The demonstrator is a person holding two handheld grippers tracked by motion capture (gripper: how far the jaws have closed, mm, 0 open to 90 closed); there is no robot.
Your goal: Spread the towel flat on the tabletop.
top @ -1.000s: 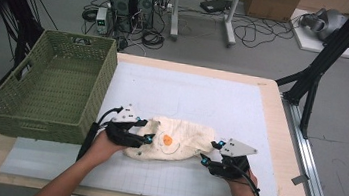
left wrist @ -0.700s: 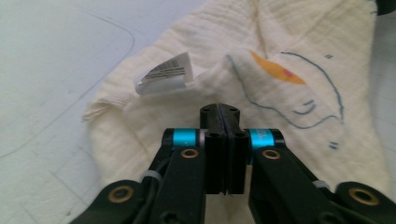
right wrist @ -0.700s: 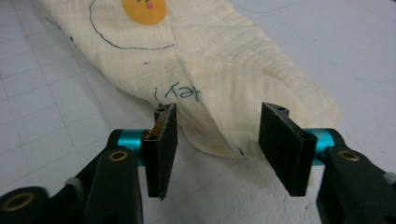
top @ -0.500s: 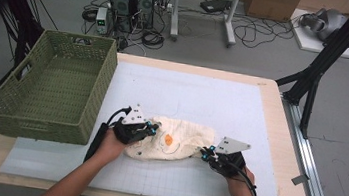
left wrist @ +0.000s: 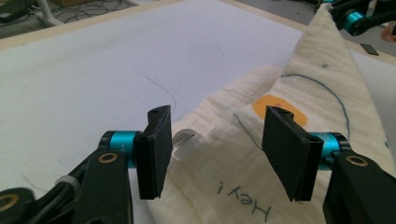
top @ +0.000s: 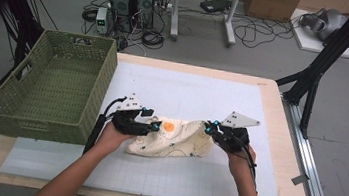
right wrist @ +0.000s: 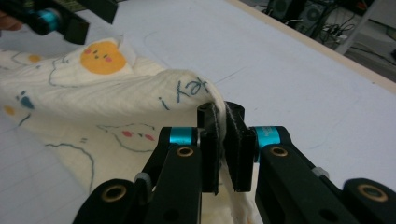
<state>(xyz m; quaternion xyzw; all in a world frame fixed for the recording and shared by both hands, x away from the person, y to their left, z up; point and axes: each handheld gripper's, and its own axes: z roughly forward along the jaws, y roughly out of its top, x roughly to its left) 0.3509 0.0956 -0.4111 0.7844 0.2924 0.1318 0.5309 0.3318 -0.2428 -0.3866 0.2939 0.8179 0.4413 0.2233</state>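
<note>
White gridded mat carries cream cloth printed "Hey!" beside green basket. Left gripper jaws just reopened, straddling its edge; right gripper pinches a corner.

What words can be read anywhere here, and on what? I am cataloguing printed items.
"Hey!" in blue handwriting on the cream cloth, seen upside down in both gripper views.
White tag at the cloth's edge: print too small to read.
Nothing else is legible.

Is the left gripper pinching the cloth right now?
No, the left gripper has its jaws standing apart, with the cloth lying loose between them.
</note>
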